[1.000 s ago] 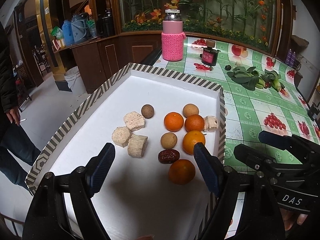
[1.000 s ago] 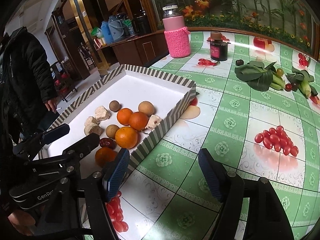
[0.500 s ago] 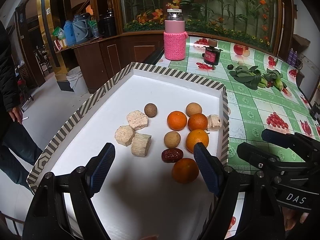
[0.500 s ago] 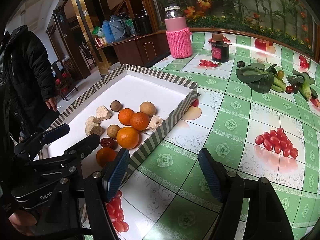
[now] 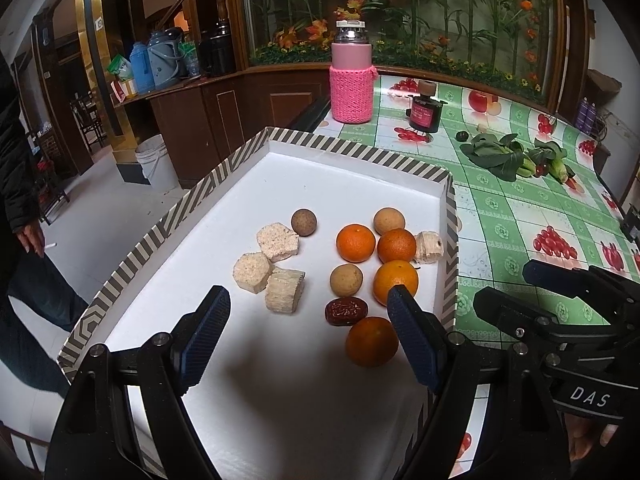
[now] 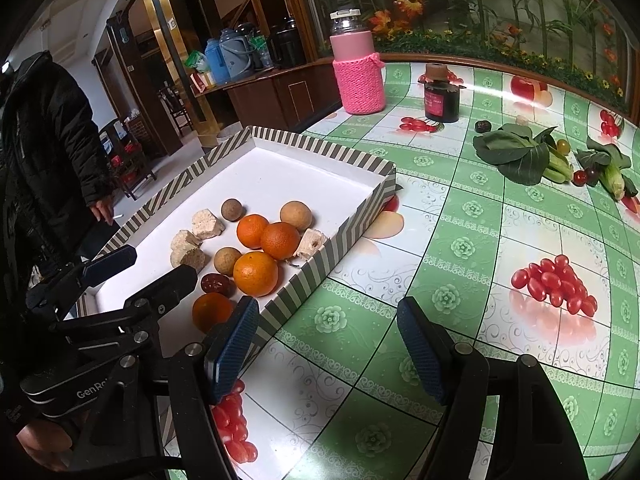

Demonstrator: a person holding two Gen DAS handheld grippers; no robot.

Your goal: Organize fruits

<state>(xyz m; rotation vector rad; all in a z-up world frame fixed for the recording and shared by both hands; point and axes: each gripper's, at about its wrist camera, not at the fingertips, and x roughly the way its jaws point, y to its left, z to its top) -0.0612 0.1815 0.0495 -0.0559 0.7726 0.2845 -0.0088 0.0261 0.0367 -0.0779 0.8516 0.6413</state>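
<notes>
A white tray with a striped rim holds several oranges, brown round fruits, a red date and pale beige chunks. My left gripper is open and empty, hovering over the tray's near end, just short of the date and nearest orange. My right gripper is open and empty over the tablecloth, to the right of the tray. Each gripper shows in the other's view: the left gripper, the right gripper.
A green-and-white fruit-print tablecloth covers the table. A pink-sleeved bottle and a dark jar stand at the back. Leafy greens lie at the far right. A person in a dark coat stands left.
Both grippers have drawn back and risen slightly; the tray contents sit a little lower in the views. Nothing was taken hold of or moved.
</notes>
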